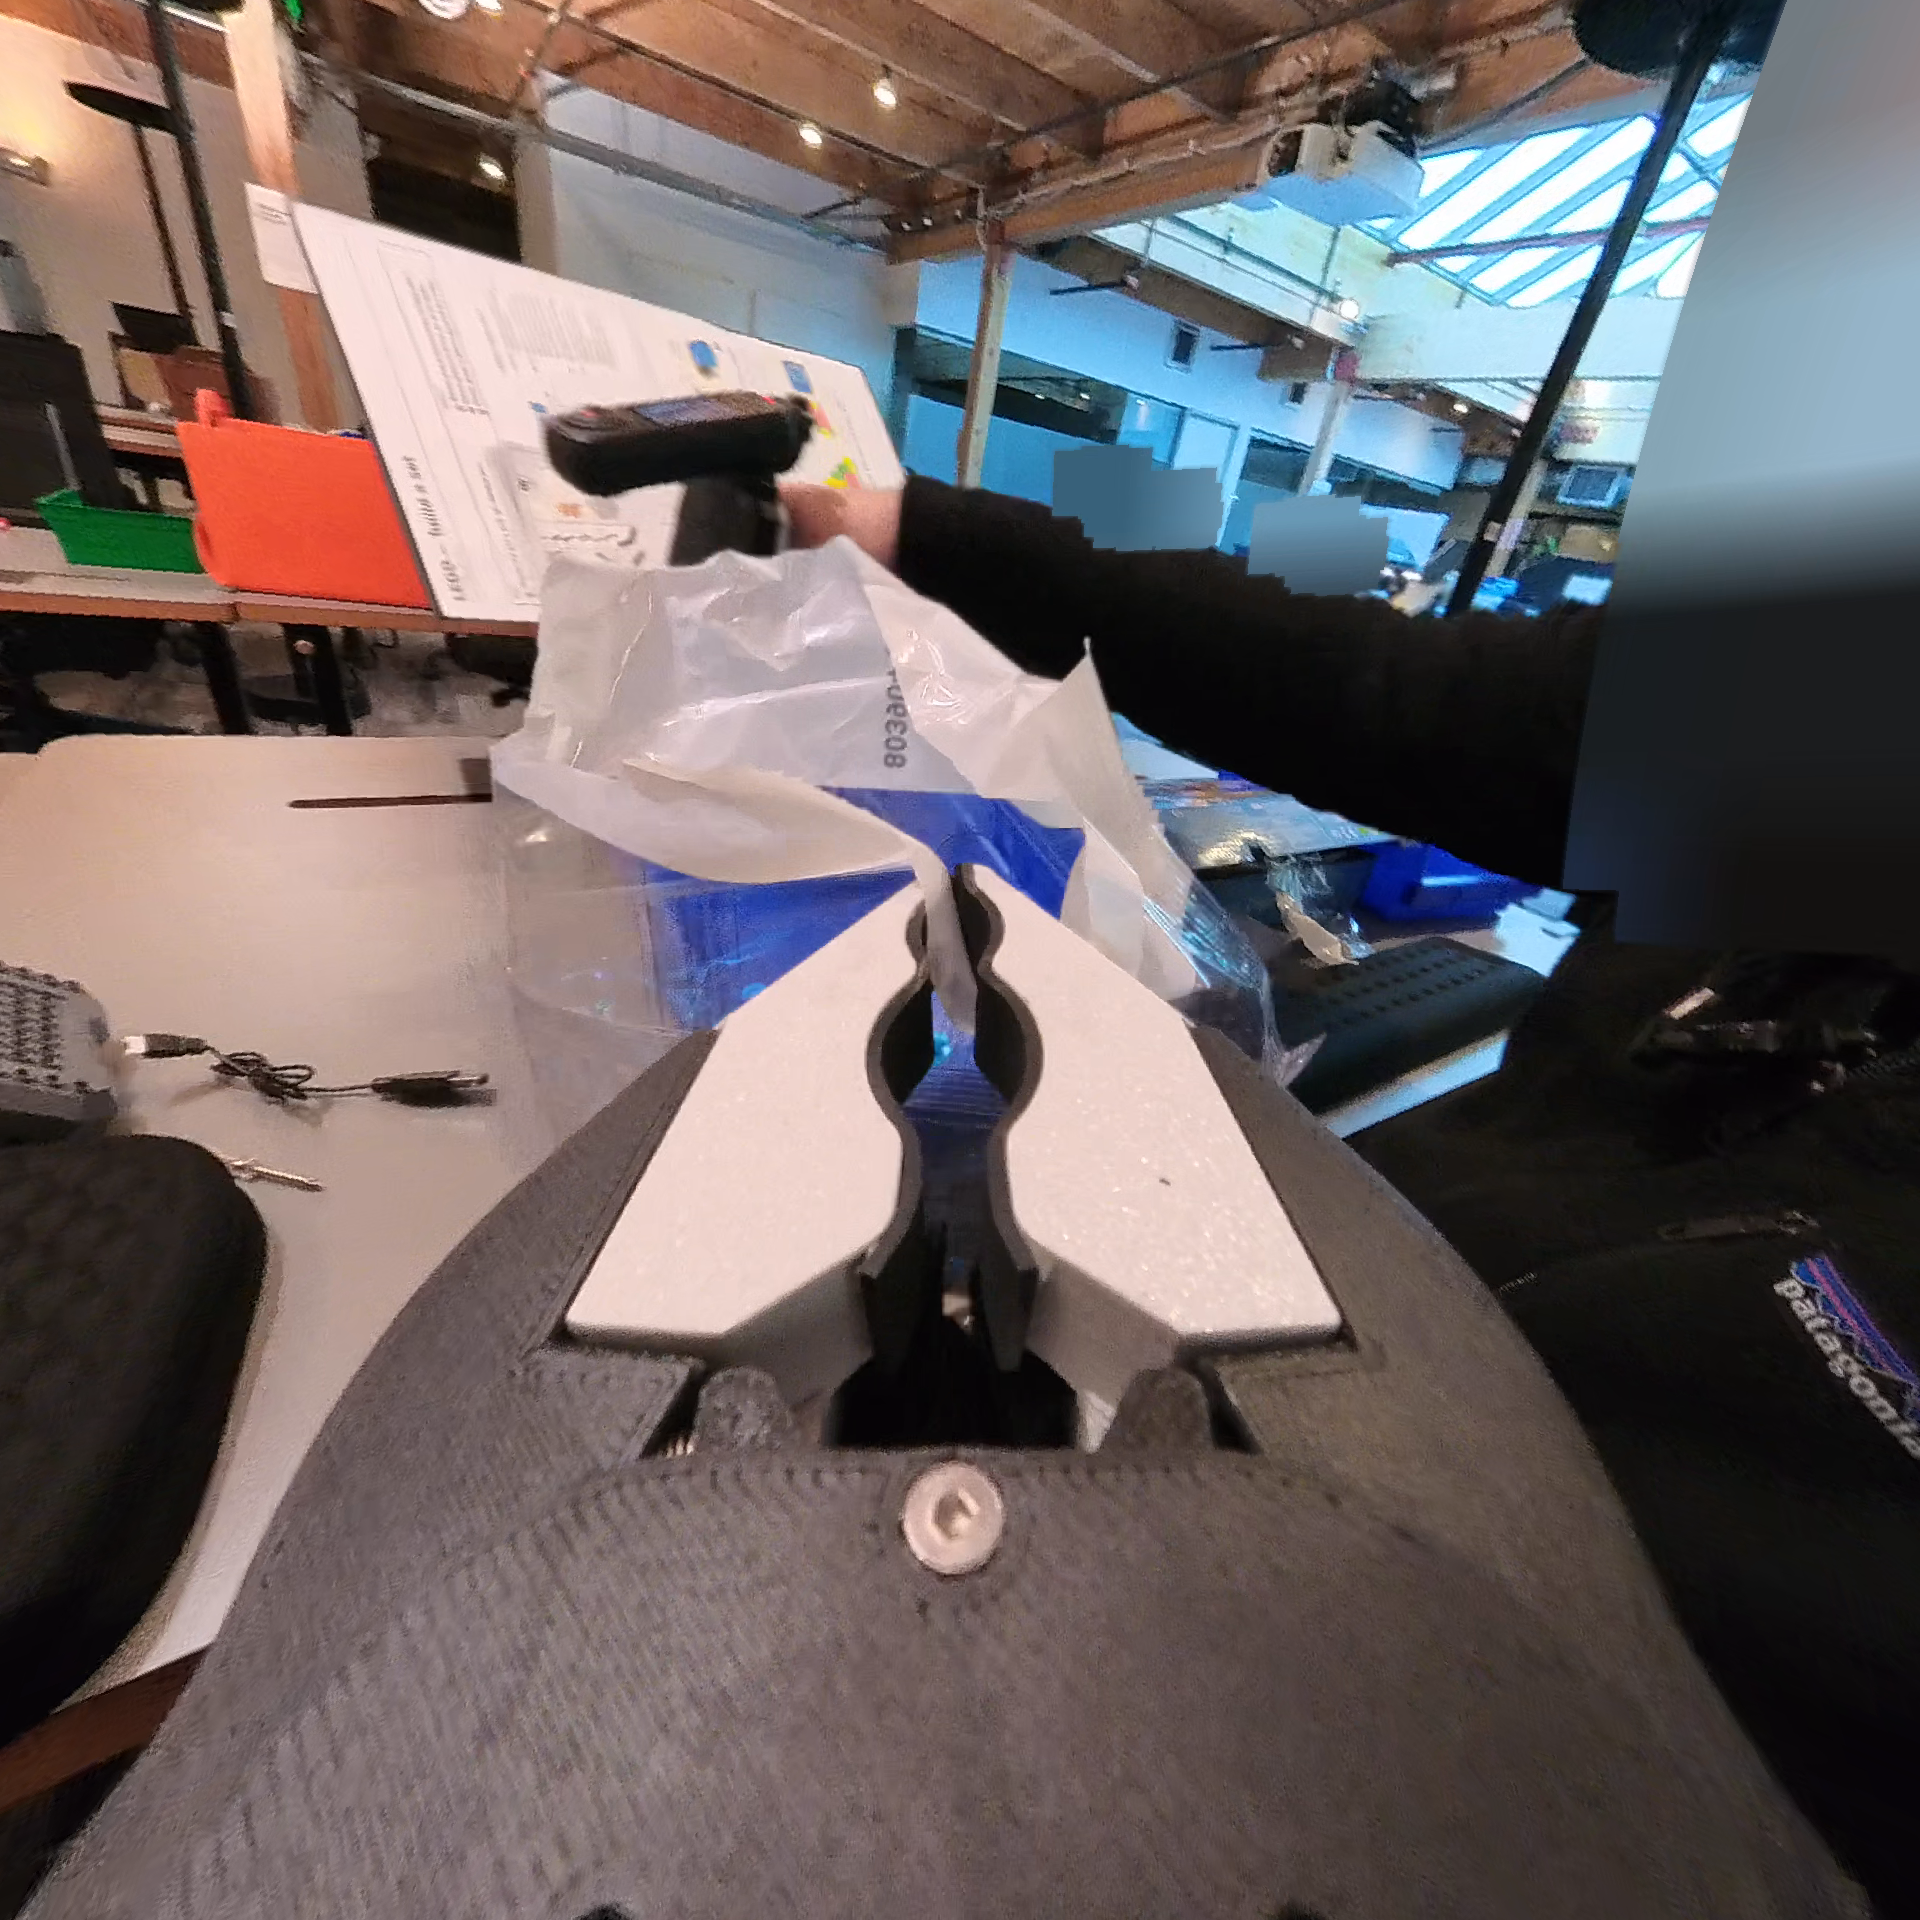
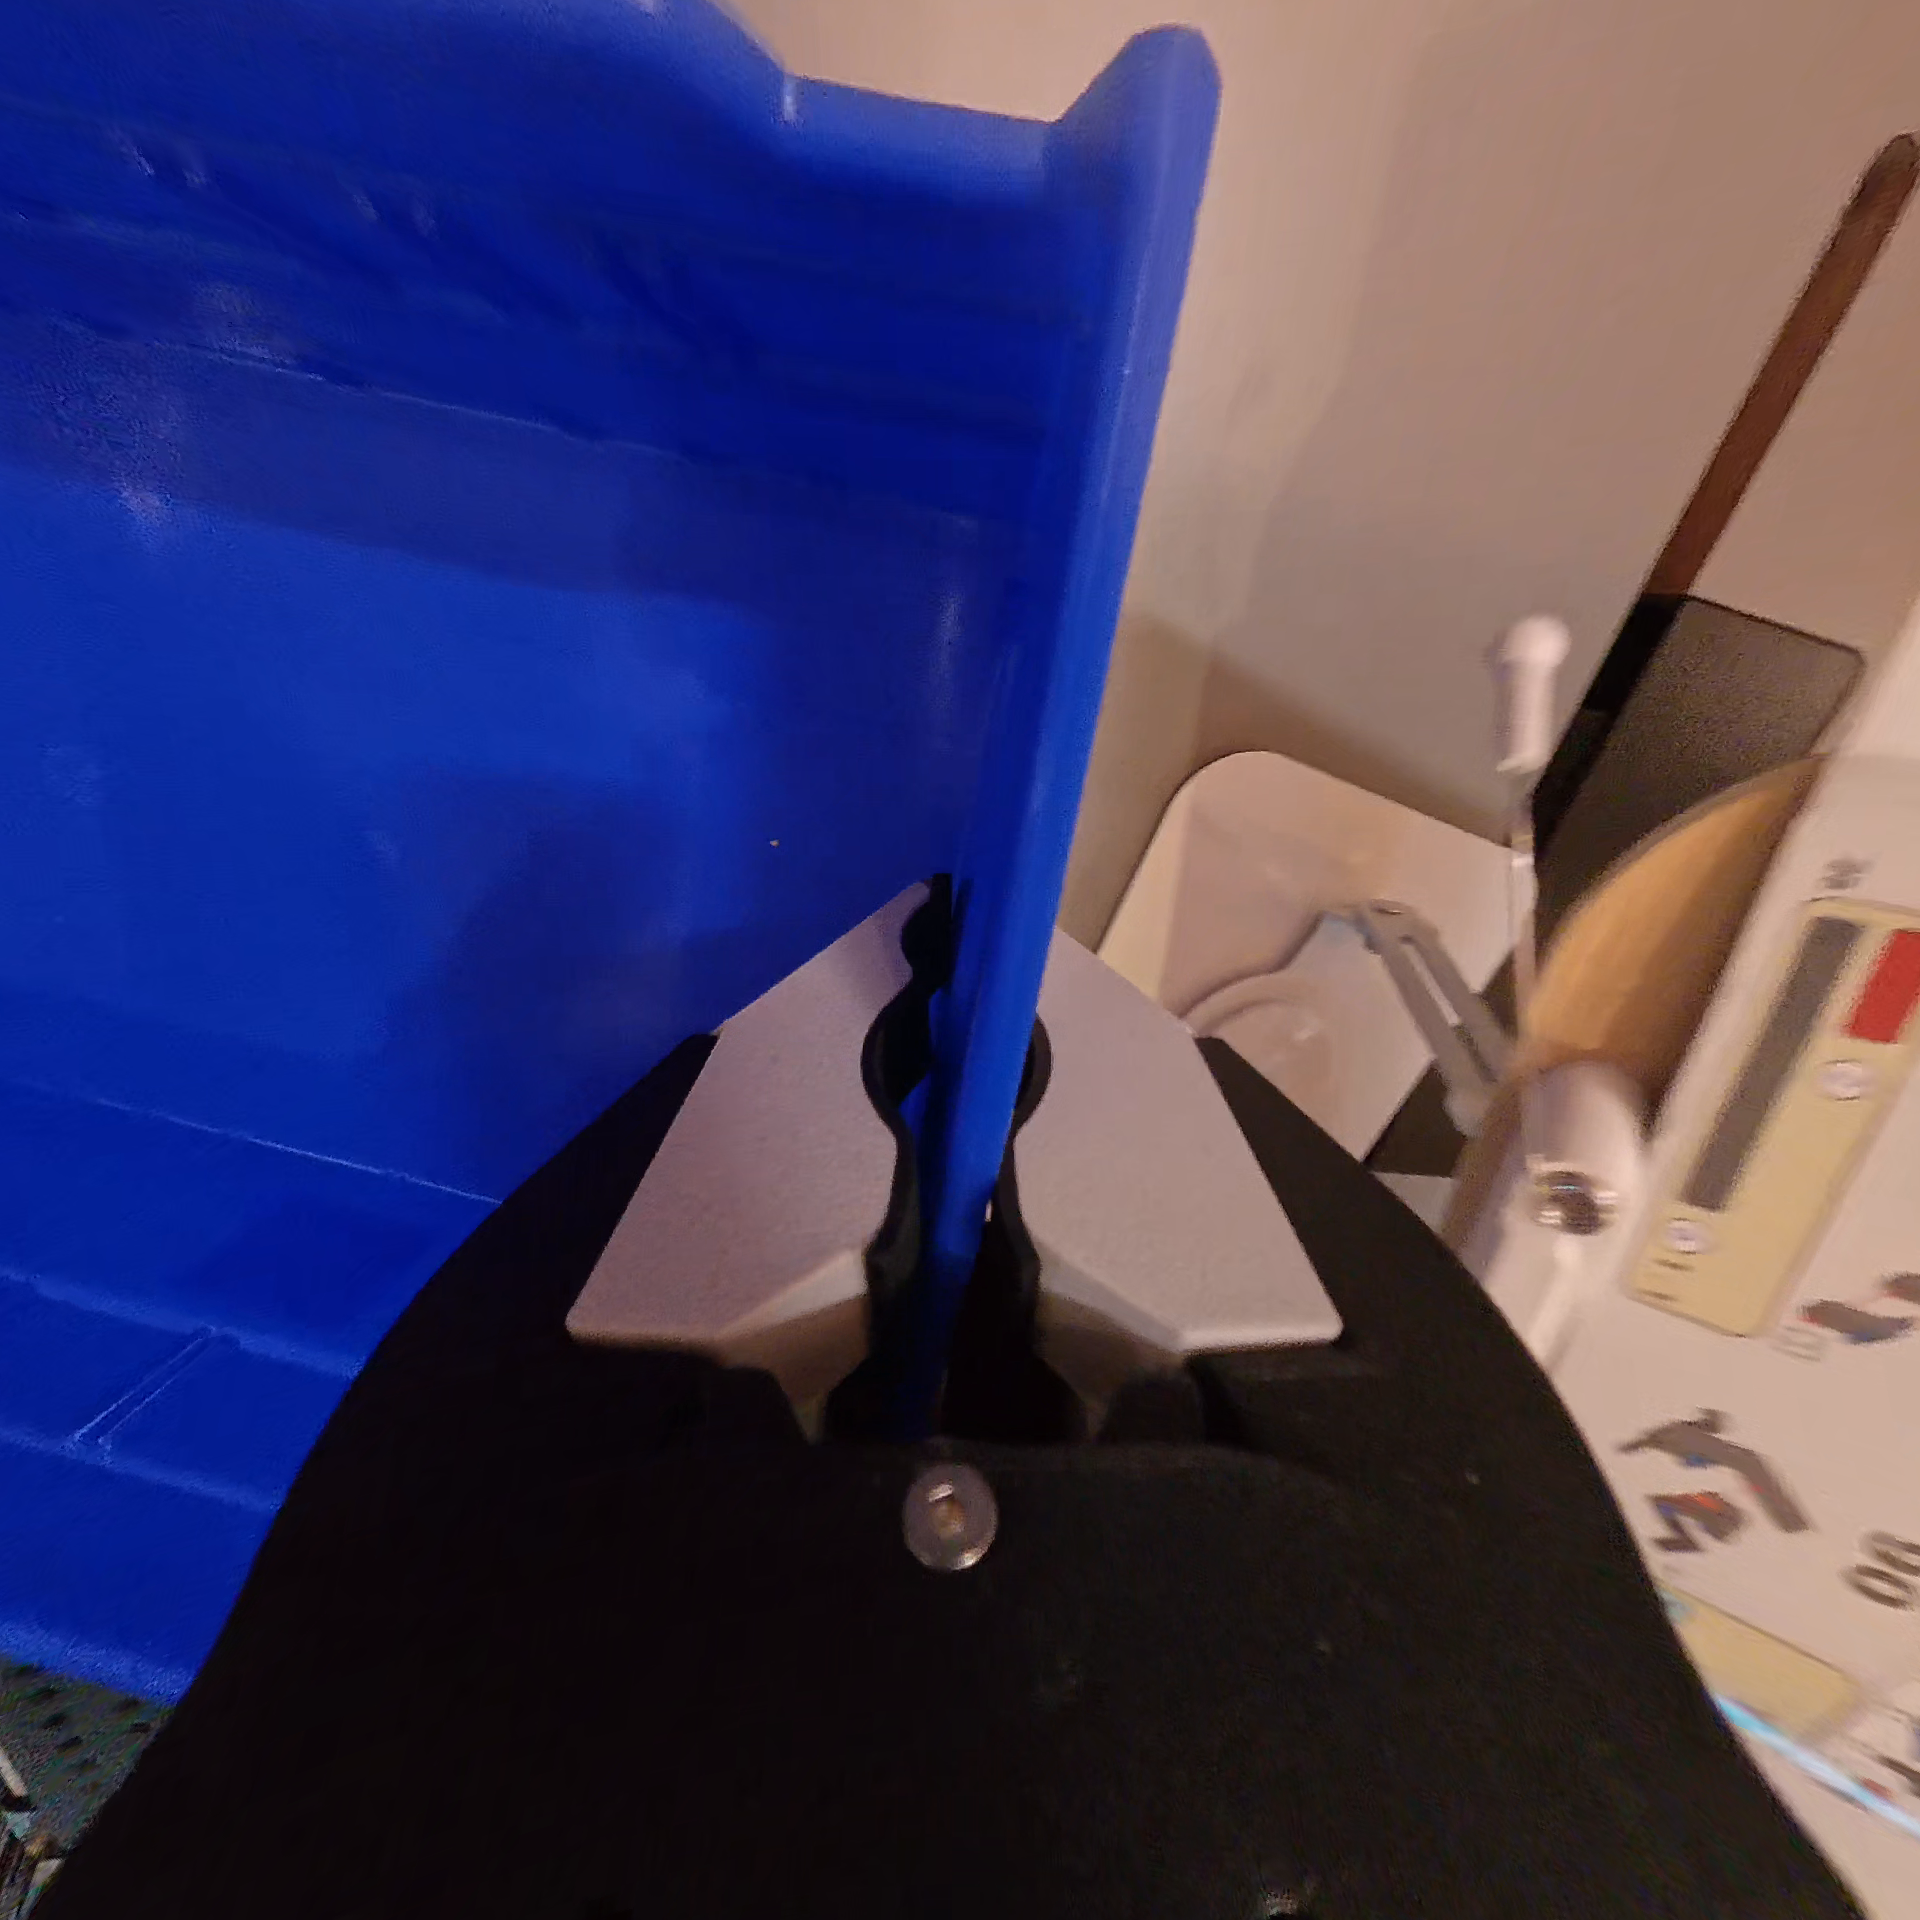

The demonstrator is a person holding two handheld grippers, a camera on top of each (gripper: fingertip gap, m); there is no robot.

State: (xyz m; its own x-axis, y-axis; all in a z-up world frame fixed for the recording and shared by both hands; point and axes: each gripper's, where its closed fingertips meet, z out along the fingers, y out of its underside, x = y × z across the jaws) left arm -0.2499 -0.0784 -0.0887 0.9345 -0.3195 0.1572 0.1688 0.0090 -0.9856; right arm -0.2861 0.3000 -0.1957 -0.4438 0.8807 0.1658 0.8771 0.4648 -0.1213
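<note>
My left gripper [image 1: 954, 894] is shut on a thin edge of a crumpled clear and white plastic bag [image 1: 748, 675]. The bag is draped over a blue plastic bin [image 1: 727, 925] on the white table [image 1: 239, 894]. A hand in a black sleeve [image 1: 1195, 644] holds the other gripper's black body [image 1: 675, 447] above the bag; its fingers are hidden behind the bag. In the right wrist view my right gripper [image 2: 961, 904] is shut on the upright side wall [image 2: 1101, 520] of the blue bin [image 2: 468, 623], which fills the left of that view.
An orange bin [image 1: 301, 509], a green bin [image 1: 114, 530] and a tilted white poster board [image 1: 540, 395] stand on a far table. A black cable [image 1: 312, 1081] and a dark padded case [image 1: 104, 1351] lie left. A black jacket [image 1: 1714, 1351] lies right. A printed sheet [image 2: 1766, 1143] is right of the bin. The tips of one gripper are about 40 cm away from the tips of the other.
</note>
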